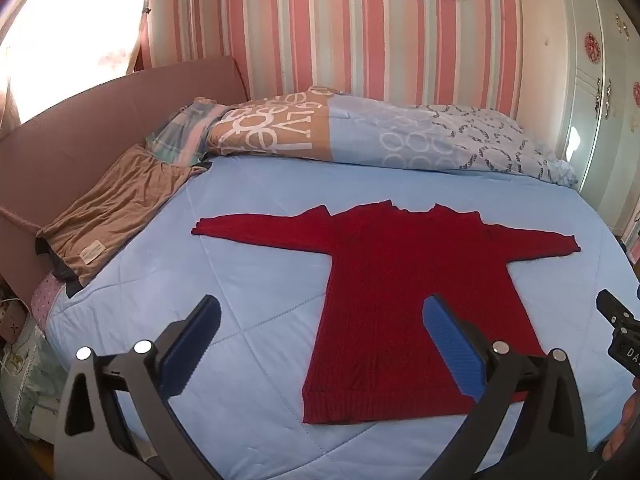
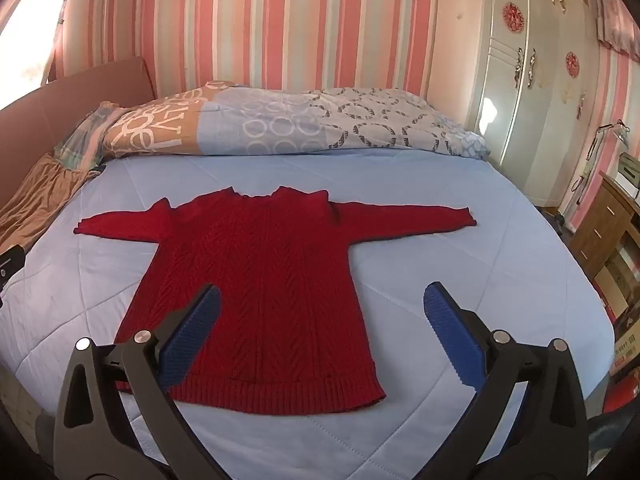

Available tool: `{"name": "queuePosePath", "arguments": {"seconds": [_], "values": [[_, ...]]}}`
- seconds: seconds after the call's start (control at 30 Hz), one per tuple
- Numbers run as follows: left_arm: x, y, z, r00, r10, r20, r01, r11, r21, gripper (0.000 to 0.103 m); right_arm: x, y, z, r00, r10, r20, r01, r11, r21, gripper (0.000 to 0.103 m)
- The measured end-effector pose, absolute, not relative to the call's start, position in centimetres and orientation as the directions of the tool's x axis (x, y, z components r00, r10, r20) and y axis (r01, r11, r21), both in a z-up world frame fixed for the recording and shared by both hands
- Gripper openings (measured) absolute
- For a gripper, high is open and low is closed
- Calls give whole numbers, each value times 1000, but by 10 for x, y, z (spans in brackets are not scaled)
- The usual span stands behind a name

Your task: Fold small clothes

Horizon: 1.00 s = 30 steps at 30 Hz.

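A small red knit sweater (image 1: 384,296) lies flat on the light blue bed cover (image 1: 248,216), sleeves spread out to both sides, hem toward me. It also shows in the right wrist view (image 2: 264,280). My left gripper (image 1: 320,320) is open and empty, held above the sweater's lower left part. My right gripper (image 2: 320,308) is open and empty, held above the sweater's lower right part. A black part of the right gripper (image 1: 620,328) shows at the right edge of the left wrist view.
A folded patterned quilt (image 1: 360,132) lies along the far side of the bed. A brown garment (image 1: 112,208) lies at the left by the brown headboard (image 1: 80,120). A white wardrobe (image 2: 520,80) and a wooden cabinet (image 2: 604,224) stand to the right.
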<state>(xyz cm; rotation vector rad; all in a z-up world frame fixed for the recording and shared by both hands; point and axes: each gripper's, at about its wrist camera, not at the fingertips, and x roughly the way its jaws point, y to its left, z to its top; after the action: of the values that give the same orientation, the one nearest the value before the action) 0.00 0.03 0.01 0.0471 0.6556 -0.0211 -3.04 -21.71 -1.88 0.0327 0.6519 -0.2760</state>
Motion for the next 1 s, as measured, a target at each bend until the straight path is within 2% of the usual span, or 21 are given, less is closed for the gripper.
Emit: {"name": "queuePosePath", "arguments": {"seconds": [1.0], "values": [[-3,2,-3,791,-26,-611,52,998,25,102,-31,-223,-17,760,-238,-604,269,962,-40,100]]}}
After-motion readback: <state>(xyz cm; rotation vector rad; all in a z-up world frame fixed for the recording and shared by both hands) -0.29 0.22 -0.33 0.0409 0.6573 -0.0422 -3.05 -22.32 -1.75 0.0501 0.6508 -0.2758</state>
